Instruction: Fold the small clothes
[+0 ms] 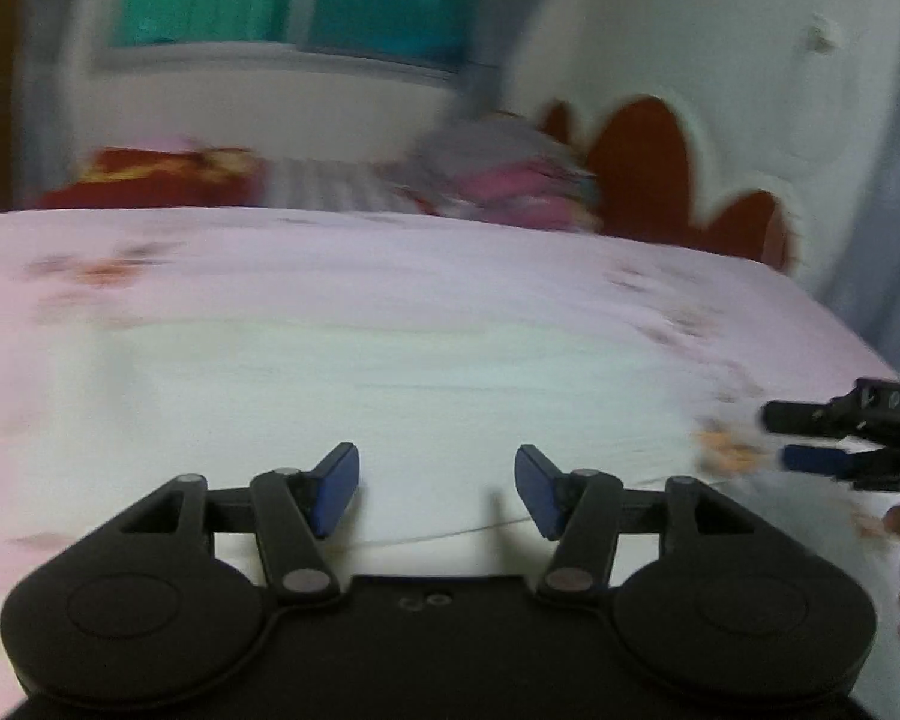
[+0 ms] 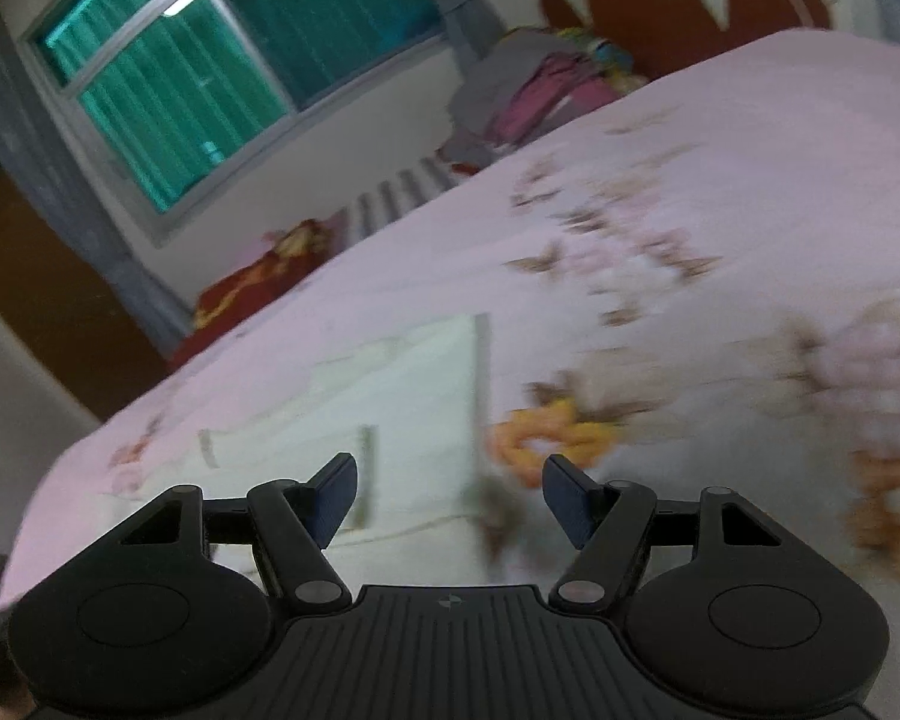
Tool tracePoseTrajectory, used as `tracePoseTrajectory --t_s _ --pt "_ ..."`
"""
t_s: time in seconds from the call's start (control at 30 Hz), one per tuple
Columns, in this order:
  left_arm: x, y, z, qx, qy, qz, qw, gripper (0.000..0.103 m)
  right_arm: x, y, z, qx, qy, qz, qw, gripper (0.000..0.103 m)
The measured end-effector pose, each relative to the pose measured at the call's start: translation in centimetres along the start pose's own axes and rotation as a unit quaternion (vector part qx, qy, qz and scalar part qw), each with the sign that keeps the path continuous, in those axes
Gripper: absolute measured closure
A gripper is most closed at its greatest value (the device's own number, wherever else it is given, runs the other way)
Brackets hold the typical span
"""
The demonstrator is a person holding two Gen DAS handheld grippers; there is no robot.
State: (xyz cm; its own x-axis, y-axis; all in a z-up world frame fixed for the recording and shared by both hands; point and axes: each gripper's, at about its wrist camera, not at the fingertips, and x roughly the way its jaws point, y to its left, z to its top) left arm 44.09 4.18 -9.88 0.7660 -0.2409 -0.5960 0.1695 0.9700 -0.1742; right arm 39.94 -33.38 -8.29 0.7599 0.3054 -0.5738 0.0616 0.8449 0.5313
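Observation:
A pale white small garment (image 1: 390, 396) lies flat on the pink floral bedsheet (image 1: 270, 264). It also shows in the right wrist view (image 2: 402, 420), folded into a rough rectangle with a straight right edge. My left gripper (image 1: 437, 489) is open and empty, low over the garment's near part. My right gripper (image 2: 447, 498) is open and empty, just above the garment's near right edge. The right gripper also shows at the far right of the left wrist view (image 1: 840, 438), beside the garment.
A pile of grey and pink clothes (image 2: 528, 90) lies at the far side of the bed by the red and white headboard (image 1: 648, 168). A red pillow (image 1: 150, 177) lies at the far left. A window with teal curtains (image 2: 210, 60) is behind.

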Motion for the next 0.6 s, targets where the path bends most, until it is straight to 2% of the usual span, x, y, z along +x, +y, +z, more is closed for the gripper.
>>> tracePoseTrajectory --t_s 0.03,0.07,0.1,0.23,0.27,0.33,0.4,0.43,0.47,0.53,0.6 --pt "-1.1 1.6 -0.4 -0.005 -0.001 0.017 0.9998 0.052 0.7 0.5 0.0 0.003 0.005 0.008 1.0 0.036" --pt "-2.0 3.3 -0.9 -0.011 0.002 0.03 0.9995 0.054 1.5 1.0 -0.1 0.003 0.011 0.013 1.0 0.047" --pt "-2.7 4.9 -1.3 -0.017 0.013 0.049 0.9986 0.057 2.3 1.5 -0.2 0.001 0.021 0.017 1.0 0.051" --pt "-3.7 9.3 -2.5 -0.048 0.033 0.096 0.9937 0.057 5.1 2.9 -0.9 -0.003 0.048 0.02 0.999 0.053" --pt "-3.6 10.0 -2.5 -0.05 0.036 0.101 0.993 0.057 5.8 3.2 -1.1 -0.004 0.056 0.021 0.998 0.053" --pt "-2.6 10.9 -2.3 -0.057 0.05 0.103 0.9918 0.064 6.8 3.8 -1.4 -0.007 0.065 0.016 0.998 0.053" --pt "-1.4 11.2 -2.0 -0.06 0.06 0.092 0.9921 0.065 7.6 4.6 -1.7 -0.02 0.074 0.007 0.997 0.053" --pt "-1.1 11.3 -1.8 -0.058 0.061 0.091 0.9922 0.065 7.9 5.0 -1.8 -0.027 0.077 0.005 0.997 0.058" --pt "-0.9 11.4 -1.6 -0.056 0.06 0.09 0.9925 0.065 8.3 5.3 -1.9 -0.034 0.078 0.001 0.996 0.069" --pt "-0.5 11.2 -1.3 -0.051 0.06 0.083 0.9934 0.066 8.9 5.8 -1.9 -0.04 0.083 -0.005 0.996 0.075" --pt "0.1 11.0 -1.2 -0.046 0.06 0.082 0.9938 0.068 9.4 6.2 -1.9 -0.049 0.084 -0.006 0.995 0.094"
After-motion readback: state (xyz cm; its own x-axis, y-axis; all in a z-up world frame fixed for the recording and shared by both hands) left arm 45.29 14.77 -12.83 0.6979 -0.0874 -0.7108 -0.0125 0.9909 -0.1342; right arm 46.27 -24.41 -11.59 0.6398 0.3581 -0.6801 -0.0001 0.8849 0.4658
